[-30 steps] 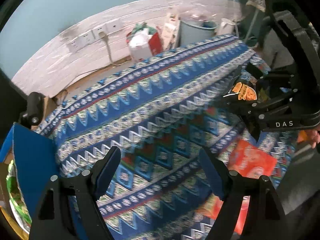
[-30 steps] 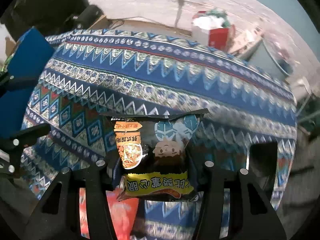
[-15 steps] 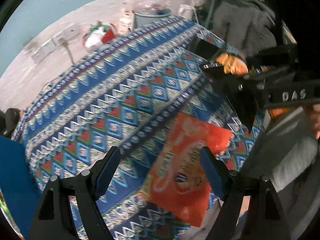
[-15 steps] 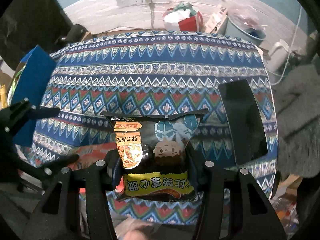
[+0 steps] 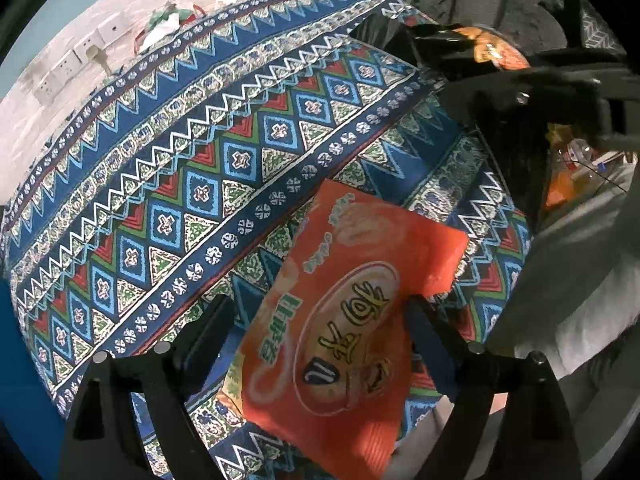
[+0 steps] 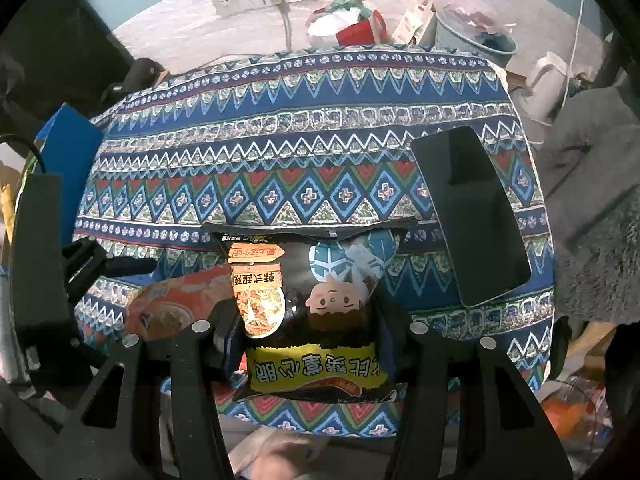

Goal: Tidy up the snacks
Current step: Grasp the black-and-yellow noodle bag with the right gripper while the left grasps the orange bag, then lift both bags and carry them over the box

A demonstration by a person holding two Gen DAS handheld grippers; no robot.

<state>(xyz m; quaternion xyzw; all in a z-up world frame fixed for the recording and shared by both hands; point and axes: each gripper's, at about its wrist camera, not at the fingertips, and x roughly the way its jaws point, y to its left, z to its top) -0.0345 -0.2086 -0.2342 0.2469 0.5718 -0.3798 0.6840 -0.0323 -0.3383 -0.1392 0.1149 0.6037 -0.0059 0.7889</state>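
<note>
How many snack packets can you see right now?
2. A black snack packet is clamped in the right tool; an orange snack packet lies on the patterned tablecloth between the opening left tool fingers. Others may be hidden.

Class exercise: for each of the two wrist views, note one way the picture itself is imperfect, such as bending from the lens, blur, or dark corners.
Left wrist view: the patterned tablecloth bulges into curved stripes and the corners go black, while the right gripper at upper right is smeared and dark. Right wrist view: the same barrel bending curves the table edge, but the black snack bag stays sharp enough to read.
</note>
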